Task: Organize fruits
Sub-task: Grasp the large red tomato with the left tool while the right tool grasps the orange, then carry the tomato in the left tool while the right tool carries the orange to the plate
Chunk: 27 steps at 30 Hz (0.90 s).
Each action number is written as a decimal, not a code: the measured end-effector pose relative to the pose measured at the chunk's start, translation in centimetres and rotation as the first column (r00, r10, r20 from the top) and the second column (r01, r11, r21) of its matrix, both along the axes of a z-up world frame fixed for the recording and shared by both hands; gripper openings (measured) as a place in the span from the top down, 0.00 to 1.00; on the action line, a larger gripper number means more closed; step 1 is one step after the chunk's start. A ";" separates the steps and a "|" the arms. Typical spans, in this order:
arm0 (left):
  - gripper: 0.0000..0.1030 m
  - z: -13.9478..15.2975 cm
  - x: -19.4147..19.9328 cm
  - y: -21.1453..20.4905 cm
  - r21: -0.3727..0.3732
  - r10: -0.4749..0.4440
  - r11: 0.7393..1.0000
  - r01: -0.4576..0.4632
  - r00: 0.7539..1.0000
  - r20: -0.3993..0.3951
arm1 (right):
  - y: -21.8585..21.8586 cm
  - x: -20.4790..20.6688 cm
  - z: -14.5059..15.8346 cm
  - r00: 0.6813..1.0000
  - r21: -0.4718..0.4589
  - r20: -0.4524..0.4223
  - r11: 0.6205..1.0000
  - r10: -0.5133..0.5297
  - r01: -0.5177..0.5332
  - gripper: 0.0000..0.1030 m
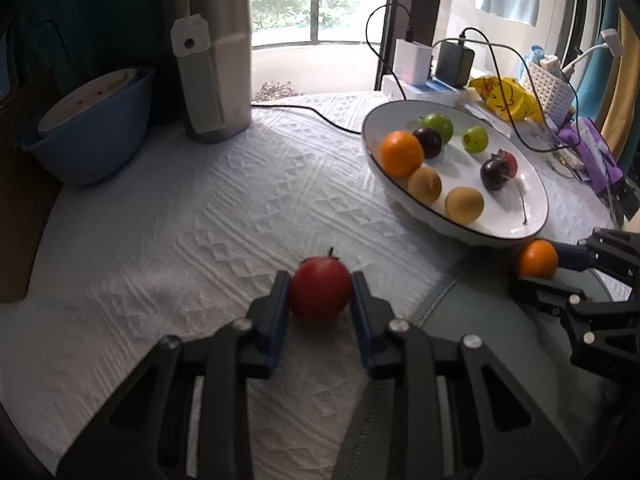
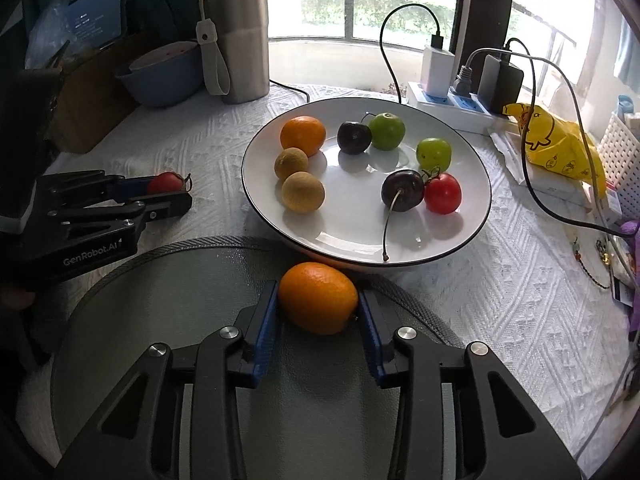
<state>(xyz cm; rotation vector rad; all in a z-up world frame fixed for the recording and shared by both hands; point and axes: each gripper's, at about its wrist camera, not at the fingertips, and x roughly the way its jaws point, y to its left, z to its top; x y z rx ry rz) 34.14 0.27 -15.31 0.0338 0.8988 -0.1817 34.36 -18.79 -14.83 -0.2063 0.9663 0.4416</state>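
My left gripper (image 1: pixel 321 294) is shut on a red tomato (image 1: pixel 320 290) low over the white cloth; it also shows in the right wrist view (image 2: pixel 170 190). My right gripper (image 2: pixel 318 300) is shut on an orange (image 2: pixel 318 298) just in front of the white plate (image 2: pixel 472 224), over a grey round mat (image 2: pixel 280 360). The plate holds an orange (image 2: pixel 303 135), two brown fruits (image 2: pixel 303 192), two dark cherries (image 2: pixel 402 191), two green fruits (image 2: pixel 386 131) and a red tomato (image 2: pixel 442 193).
A steel tumbler (image 2: pixel 240 40) and a blue bowl (image 2: pixel 160 76) stand at the back left. A power strip with chargers and cables (image 2: pixel 452 96), a yellow bag (image 2: pixel 556 144) and a white basket (image 2: pixel 620 148) lie at the right.
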 end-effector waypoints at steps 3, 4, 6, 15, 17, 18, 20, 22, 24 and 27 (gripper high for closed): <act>0.70 0.1 -0.2 0.0 0.001 0.002 1.000 -0.002 1.000 -0.003 | 0.0 -0.1 0.0 1.000 0.003 -0.001 1.000 0.001 -0.001 0.61; 0.70 0.1 -0.2 -0.1 -0.001 0.002 1.000 -0.002 1.000 -0.005 | 0.0 -0.2 0.1 1.000 0.004 0.000 1.000 0.001 -0.001 0.61; 0.70 0.2 -0.4 -0.2 -0.005 -0.001 1.000 0.001 1.000 -0.004 | 0.1 -0.4 0.2 1.000 0.007 0.003 1.000 0.001 -0.001 0.61; 0.70 1.6 -1.9 -1.3 -0.018 -0.021 1.000 0.021 1.000 0.014 | -0.2 -1.6 1.3 1.000 0.019 0.024 1.000 -0.005 0.005 0.61; 0.70 2.1 -2.4 -1.6 -0.018 -0.024 1.000 0.024 0.999 0.022 | -0.3 -1.9 1.6 1.000 0.022 0.031 1.000 -0.004 0.004 0.61; 0.70 2.3 -2.7 -1.7 -0.018 -0.025 1.000 0.025 0.999 0.026 | -0.3 -2.1 1.8 0.999 0.024 0.036 1.000 -0.004 0.003 0.61; 0.70 2.9 -3.3 -1.9 -0.018 -0.026 0.999 0.027 0.999 0.037 | -0.4 -2.5 2.2 0.999 0.029 0.043 1.000 -0.004 0.002 0.61; 0.70 3.4 -3.8 -2.0 -0.019 -0.027 0.999 0.028 0.999 0.046 | -0.5 -2.8 2.5 0.999 0.034 0.051 0.999 -0.002 0.000 0.61; 0.70 3.8 -4.3 -2.2 -0.021 -0.028 0.999 0.029 0.998 0.055 | -0.5 -3.2 3.0 0.998 0.039 0.060 0.999 0.000 -0.002 0.61; 0.70 4.6 -5.3 -2.5 -0.023 -0.034 0.999 0.036 0.997 0.070 | -0.5 -3.7 3.6 0.997 0.042 0.072 0.999 0.003 -0.006 0.61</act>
